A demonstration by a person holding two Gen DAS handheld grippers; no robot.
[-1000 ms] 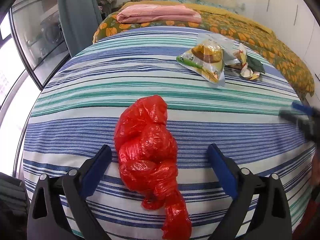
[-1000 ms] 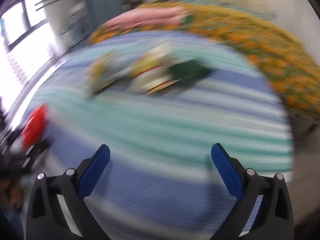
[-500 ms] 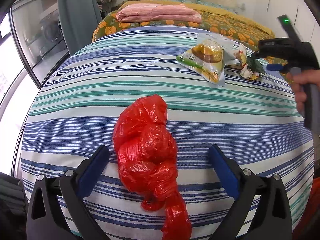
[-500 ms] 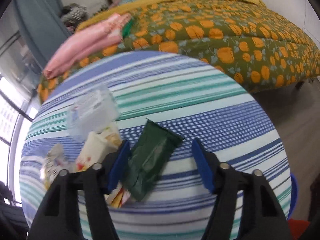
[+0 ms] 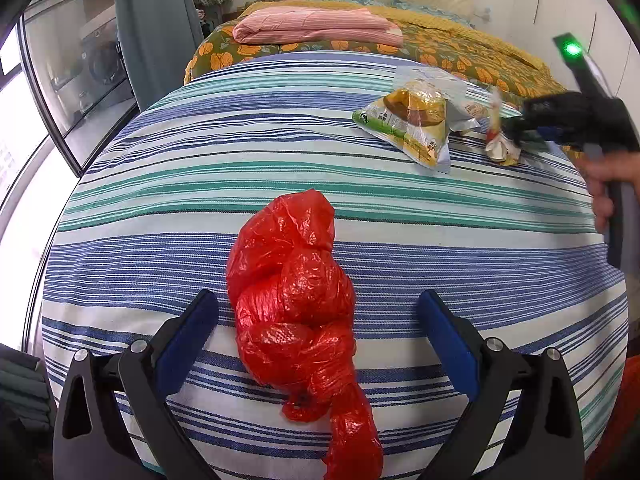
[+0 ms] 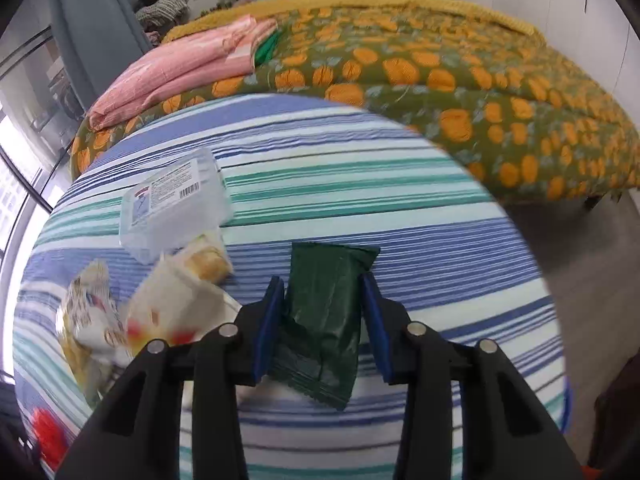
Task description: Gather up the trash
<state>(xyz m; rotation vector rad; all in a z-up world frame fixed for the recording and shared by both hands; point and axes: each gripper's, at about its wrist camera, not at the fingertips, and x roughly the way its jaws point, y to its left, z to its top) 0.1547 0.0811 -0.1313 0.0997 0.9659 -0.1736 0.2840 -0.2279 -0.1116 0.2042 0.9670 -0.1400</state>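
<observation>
striped sheet (image 5: pixel 160 184) over a floral bed (image 6: pixel 500 92), curtain (image 5: pixel 154 20) by the window; left gripper (image 5: pixel 318 320) wide open around the red bag (image 5: pixel 296 300), right gripper's (image 6: pixel 322 312) jaws just been closing on the green wrapper (image 6: pixel 324 312), pads touching it

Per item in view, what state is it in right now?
Red bag: knotted, lying between open left gripper fingers.
Green wrapper: crumpled, between right gripper jaws, which have just been closing.
Clear box: closed, flat.
Snack bag: flattened, lying loose.
</observation>
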